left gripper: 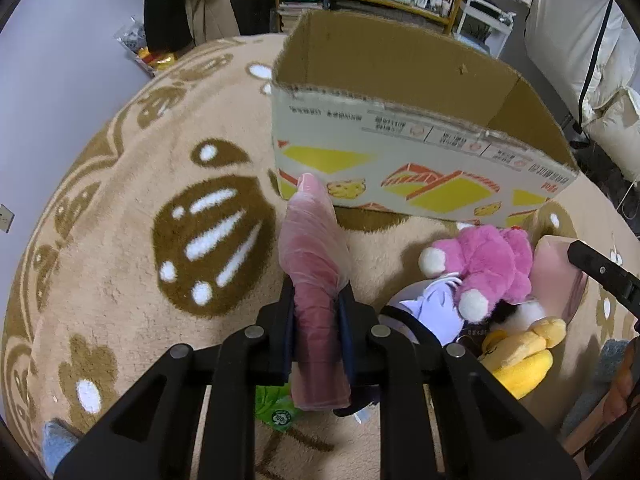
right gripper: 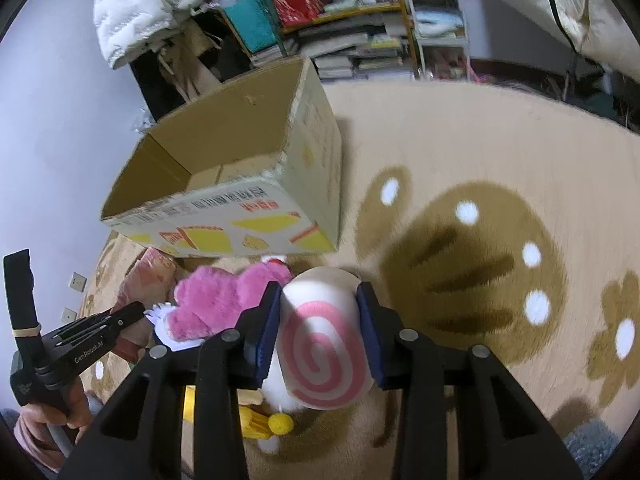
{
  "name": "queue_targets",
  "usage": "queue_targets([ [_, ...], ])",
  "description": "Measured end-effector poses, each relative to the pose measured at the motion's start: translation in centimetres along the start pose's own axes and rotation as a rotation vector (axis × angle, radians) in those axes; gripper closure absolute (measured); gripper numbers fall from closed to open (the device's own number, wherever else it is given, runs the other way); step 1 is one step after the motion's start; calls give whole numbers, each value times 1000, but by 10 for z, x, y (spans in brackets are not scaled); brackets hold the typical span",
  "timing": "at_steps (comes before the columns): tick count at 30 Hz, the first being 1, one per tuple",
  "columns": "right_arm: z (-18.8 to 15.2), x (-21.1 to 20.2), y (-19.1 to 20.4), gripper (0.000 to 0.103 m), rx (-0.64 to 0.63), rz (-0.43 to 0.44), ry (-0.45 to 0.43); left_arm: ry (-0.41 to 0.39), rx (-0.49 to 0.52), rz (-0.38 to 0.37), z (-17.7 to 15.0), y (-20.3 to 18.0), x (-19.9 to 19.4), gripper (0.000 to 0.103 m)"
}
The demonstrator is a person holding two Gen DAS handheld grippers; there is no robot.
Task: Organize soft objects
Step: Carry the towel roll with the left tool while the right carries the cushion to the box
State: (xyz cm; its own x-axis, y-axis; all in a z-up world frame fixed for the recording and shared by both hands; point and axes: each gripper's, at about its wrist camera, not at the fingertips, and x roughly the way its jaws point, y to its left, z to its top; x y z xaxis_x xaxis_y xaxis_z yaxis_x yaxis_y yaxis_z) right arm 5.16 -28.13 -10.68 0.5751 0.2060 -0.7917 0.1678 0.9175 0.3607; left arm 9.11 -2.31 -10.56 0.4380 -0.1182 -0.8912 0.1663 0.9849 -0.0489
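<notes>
On my left wrist feed, the left gripper [left gripper: 316, 312] is clamped on a pink, plastic-wrapped soft roll [left gripper: 314, 264], its far end pointing toward the cardboard box [left gripper: 400, 160]. The box stands open-topped on the tan rug [left gripper: 120, 240], which carries brown paw and flower patterns. Red and black print runs along the box's upper edge, upside down from here and too small for me to read; below it are yellow and orange cake-like graphics. Just right of my left gripper lies a pile: a pink plush toy [left gripper: 488, 264] on top, a yellow plush [left gripper: 524, 352] below it, and a white-and-lilac soft item [left gripper: 432, 312] between. A green packet [left gripper: 276, 408] under the gripper shows a round "100%" mark.

On my right wrist feed, the right gripper [right gripper: 318, 320] is closed around a white plush roll [right gripper: 320, 340] with a pink spiral on its end face, held just beside the pink plush toy [right gripper: 216, 304] and near the box [right gripper: 224, 184]. The other gripper appears at lower left, its body printed "GenRobot.AI", gripped by a bare hand [right gripper: 52, 420]. Cluttered shelves [right gripper: 340, 12] stand beyond the rug.
</notes>
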Motion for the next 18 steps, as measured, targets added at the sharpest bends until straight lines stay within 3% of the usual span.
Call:
queue_targets([
  [8,4,-14,9,75,-34,43,-70,-109,8,49,-5,0,-32,86],
  [18,4,-48,31,76,-120,64,-224,-351,35,135,-3,-4,-92,86],
])
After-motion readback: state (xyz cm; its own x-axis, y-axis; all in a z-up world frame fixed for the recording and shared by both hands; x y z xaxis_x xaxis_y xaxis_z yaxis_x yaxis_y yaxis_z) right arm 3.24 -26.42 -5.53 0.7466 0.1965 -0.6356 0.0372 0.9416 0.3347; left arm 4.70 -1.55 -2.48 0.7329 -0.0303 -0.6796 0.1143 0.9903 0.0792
